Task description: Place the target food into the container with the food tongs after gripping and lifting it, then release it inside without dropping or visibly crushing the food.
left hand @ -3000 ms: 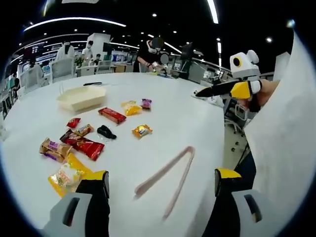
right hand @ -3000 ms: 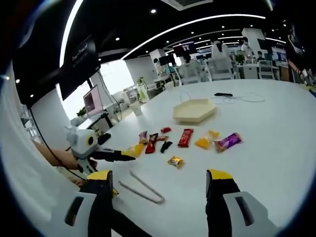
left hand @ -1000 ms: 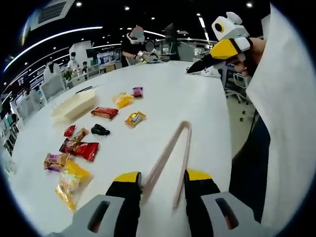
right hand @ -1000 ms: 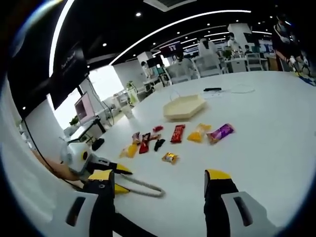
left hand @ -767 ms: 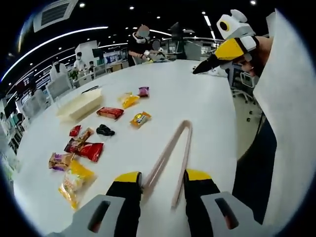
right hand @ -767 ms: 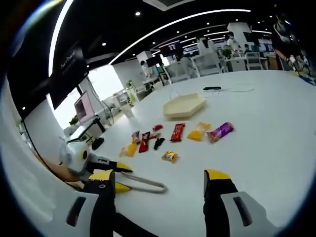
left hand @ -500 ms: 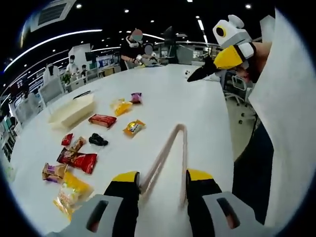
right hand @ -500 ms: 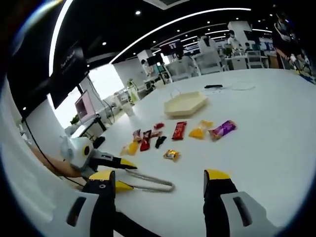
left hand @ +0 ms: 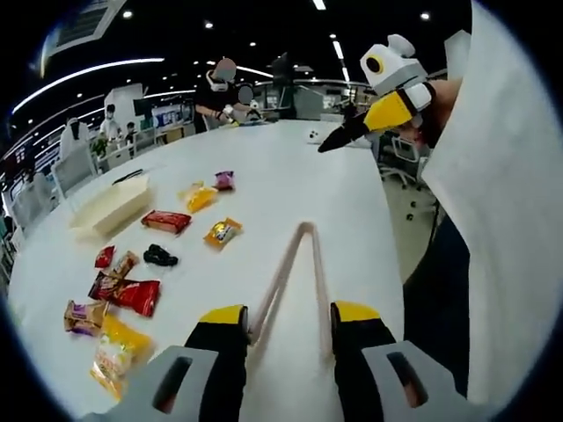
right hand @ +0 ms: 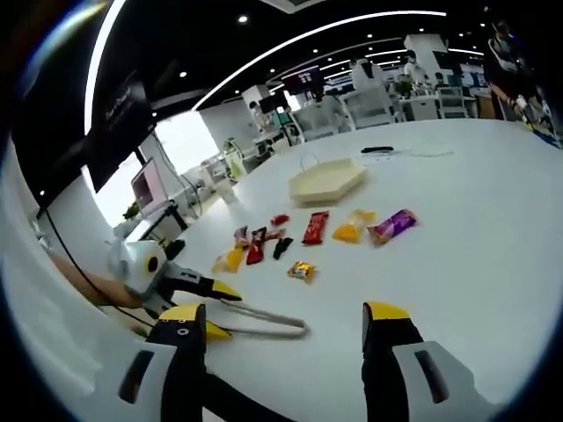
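Since the earlier frame, pale pink plastic food tongs [left hand: 295,272] on the round white counter [left hand: 264,167] became clenched in the left gripper [left hand: 287,322]; right gripper [right hand: 280,322] gaped empty. Next: reach small orange-wrapped snack [left hand: 222,232], beige hexagonal container [left hand: 110,204] beyond.

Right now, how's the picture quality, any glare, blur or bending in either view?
Left gripper view: fisheye bends the table edge; snacks sharp; ceiling lights glare.
Right gripper view: bright window washes out; long ceiling strip curves; tray clear, tongs slightly soft.
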A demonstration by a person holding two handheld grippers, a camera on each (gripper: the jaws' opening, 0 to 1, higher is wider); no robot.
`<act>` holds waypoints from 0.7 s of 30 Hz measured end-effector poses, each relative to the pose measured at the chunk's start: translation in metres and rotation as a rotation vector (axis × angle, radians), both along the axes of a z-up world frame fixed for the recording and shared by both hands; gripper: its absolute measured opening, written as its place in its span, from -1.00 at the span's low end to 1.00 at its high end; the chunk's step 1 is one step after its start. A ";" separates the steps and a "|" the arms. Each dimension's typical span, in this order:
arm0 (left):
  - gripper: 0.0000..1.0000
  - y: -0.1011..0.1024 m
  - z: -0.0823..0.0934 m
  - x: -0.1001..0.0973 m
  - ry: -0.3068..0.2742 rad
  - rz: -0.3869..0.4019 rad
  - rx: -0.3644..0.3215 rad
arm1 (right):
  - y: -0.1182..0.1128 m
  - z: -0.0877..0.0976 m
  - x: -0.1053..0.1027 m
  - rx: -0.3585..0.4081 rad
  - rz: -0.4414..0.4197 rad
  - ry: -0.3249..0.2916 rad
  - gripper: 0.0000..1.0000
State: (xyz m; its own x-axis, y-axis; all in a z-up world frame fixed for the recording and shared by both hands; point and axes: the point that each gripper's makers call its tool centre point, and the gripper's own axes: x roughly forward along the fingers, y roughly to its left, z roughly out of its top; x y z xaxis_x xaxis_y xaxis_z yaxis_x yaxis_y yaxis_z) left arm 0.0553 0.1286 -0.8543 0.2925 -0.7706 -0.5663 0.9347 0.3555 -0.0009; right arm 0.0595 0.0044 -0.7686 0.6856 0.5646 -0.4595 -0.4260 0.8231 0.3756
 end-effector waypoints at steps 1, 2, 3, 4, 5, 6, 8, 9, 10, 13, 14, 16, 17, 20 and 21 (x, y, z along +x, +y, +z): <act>-0.27 0.000 -0.002 -0.001 -0.005 -0.011 0.010 | 0.000 0.000 0.001 0.000 0.001 0.000 0.46; -0.27 0.000 -0.002 -0.002 -0.010 -0.017 0.013 | 0.000 0.000 0.001 0.000 0.002 -0.001 0.46; -0.27 0.000 -0.002 -0.003 -0.014 -0.024 0.017 | 0.000 0.000 0.001 -0.001 0.003 -0.001 0.46; -0.26 0.000 -0.003 -0.002 -0.036 -0.030 0.028 | 0.001 0.000 0.002 -0.001 0.005 -0.001 0.46; -0.25 0.002 -0.006 -0.004 -0.037 -0.050 0.053 | 0.001 0.001 0.002 -0.001 0.006 0.000 0.45; -0.25 0.000 -0.005 -0.002 -0.048 -0.048 0.046 | 0.001 0.001 0.002 -0.002 0.007 -0.001 0.44; -0.25 0.000 -0.005 -0.001 -0.041 -0.045 0.046 | 0.001 0.001 0.003 -0.008 0.010 -0.006 0.40; -0.25 -0.001 -0.006 0.000 -0.039 -0.046 0.047 | 0.001 0.001 0.003 -0.009 0.012 -0.007 0.38; -0.24 0.000 -0.005 -0.001 -0.040 -0.046 0.050 | 0.001 0.001 0.003 -0.007 0.013 -0.006 0.38; -0.22 -0.005 0.003 -0.002 -0.008 -0.040 0.001 | 0.002 0.001 0.003 -0.004 0.014 -0.004 0.38; -0.22 -0.006 0.005 -0.002 0.010 -0.031 -0.023 | 0.002 0.001 0.003 -0.003 0.015 -0.003 0.38; -0.25 -0.004 0.007 0.001 0.012 -0.029 -0.024 | 0.003 0.001 0.003 -0.002 0.014 -0.001 0.38; -0.27 -0.004 0.006 0.001 0.012 -0.029 -0.021 | 0.003 0.001 0.003 -0.002 0.015 -0.001 0.38; -0.29 -0.004 0.003 0.001 0.017 -0.035 -0.008 | 0.003 0.001 0.003 -0.001 0.016 -0.001 0.38; -0.29 -0.004 0.003 0.000 0.017 -0.035 -0.006 | 0.003 0.000 0.003 -0.002 0.016 0.000 0.38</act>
State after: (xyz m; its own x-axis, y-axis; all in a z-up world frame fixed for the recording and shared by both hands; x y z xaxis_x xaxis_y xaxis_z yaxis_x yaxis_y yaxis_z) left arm 0.0557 0.1245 -0.8513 0.2552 -0.7836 -0.5665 0.9465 0.3222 -0.0193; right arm 0.0621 0.0074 -0.7682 0.6766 0.5747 -0.4603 -0.4394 0.8168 0.3739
